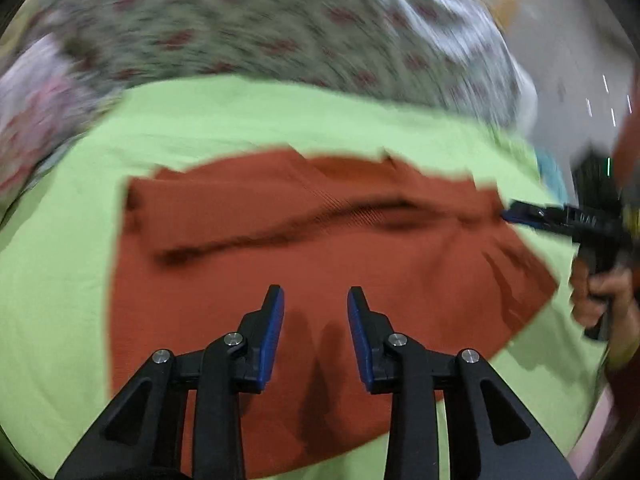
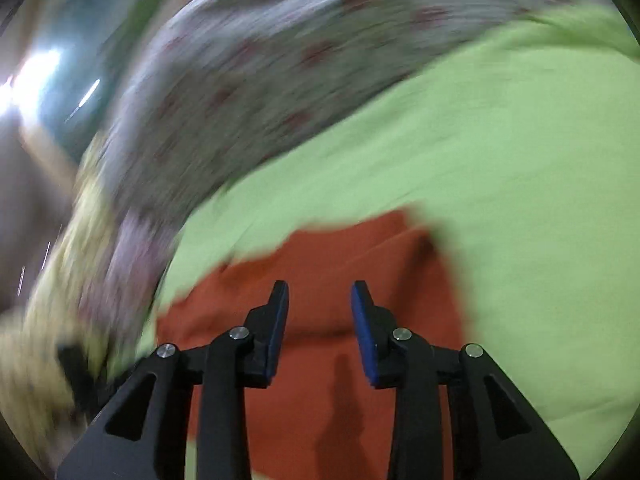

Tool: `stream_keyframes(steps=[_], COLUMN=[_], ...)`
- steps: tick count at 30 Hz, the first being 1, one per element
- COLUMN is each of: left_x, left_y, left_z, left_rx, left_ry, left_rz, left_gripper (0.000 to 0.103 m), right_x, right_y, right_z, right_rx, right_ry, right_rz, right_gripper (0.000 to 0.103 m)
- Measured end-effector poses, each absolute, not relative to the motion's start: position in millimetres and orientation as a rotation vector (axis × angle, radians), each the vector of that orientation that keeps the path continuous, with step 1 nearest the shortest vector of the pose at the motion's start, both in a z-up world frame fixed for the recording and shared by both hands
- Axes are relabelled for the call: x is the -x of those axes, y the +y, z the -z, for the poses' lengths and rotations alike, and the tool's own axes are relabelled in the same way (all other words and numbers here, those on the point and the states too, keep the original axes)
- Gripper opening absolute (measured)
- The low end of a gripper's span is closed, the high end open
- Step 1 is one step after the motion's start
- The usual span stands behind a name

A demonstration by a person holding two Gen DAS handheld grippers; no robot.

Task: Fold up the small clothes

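A rust-orange garment (image 1: pixel 280 240) lies spread on a light green sheet (image 1: pixel 60 280), with a dark fold crease across its middle. My left gripper (image 1: pixel 316 296) is open and empty, hovering over the garment's near part. My right gripper (image 2: pixel 320 292) is open and empty above the same garment (image 2: pixel 340 272) near its far edge. In the left wrist view the right gripper (image 1: pixel 516 212) shows at the garment's right edge, held by a hand (image 1: pixel 600 300). Both views are motion-blurred.
A floral patterned bedspread (image 1: pixel 240 20) lies beyond the green sheet (image 2: pixel 520 160) and also shows in the right wrist view (image 2: pixel 260 80). A grey floor (image 1: pixel 568 60) lies past the bed's right side. A bright light glare (image 2: pixel 32 76) is at the left.
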State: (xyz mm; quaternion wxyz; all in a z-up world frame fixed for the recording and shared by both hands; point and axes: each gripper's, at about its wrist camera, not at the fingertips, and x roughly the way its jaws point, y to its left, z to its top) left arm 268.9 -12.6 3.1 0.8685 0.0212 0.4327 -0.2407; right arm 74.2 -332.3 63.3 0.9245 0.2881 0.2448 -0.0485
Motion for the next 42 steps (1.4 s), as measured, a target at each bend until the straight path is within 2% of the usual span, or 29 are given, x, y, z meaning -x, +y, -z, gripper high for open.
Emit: stream_keyframes(steps=[5,7,11,16,24,29,36,42], left_x=[-304.7,-332.8,-400.7,-431.0,-352.6,-285.1,-242.5,-203.7], left_y=[-38.3,-35.9,-7.4,38.0,54.5,61.8,92.2,116.2], left_z=[20.8,22.8,10.4,-15.0,-22.2,-0.4,11.4,4.7], left_rx=[-0.172,-0.188,-0.133,0.096,0.172,0.199,0.258,0.361], left_ry=[0.99,0.998,0.973,0.94,0.918,0.962,0.97,0.962], left_rz=[0.449,0.397,0.156,0.052,0.158,0.221,0.173,0.121], left_gripper=[0.035,0.035,0.034,0.04,0.041,0.042,0.042,0.042], right_x=[-127.6,-144.6,-172.7,-164.6,-127.5,-90.1,-32.9,11.0], right_y=[-261.0,-264.5,-318.3,-381.2,-349.0,-312.8,-311.5,-310.8], right_z=[-36.4,-31.9,-39.9,-62.8,-58.6,-33.6,-0.8,-1.4], right_rx=[-0.304,-0.231,-0.252,-0.43,-0.461,-0.471,-0.488,-0.56], right_ry=[0.825,0.858,0.791,0.573,0.535,0.586,0.638,0.569], right_rz=[-0.059,0.01,0.297,0.521,0.411,0.328,0.458,0.494], right_gripper=[0.035,0.035,0.035,0.036,0.041,0.045,0.048,0.048])
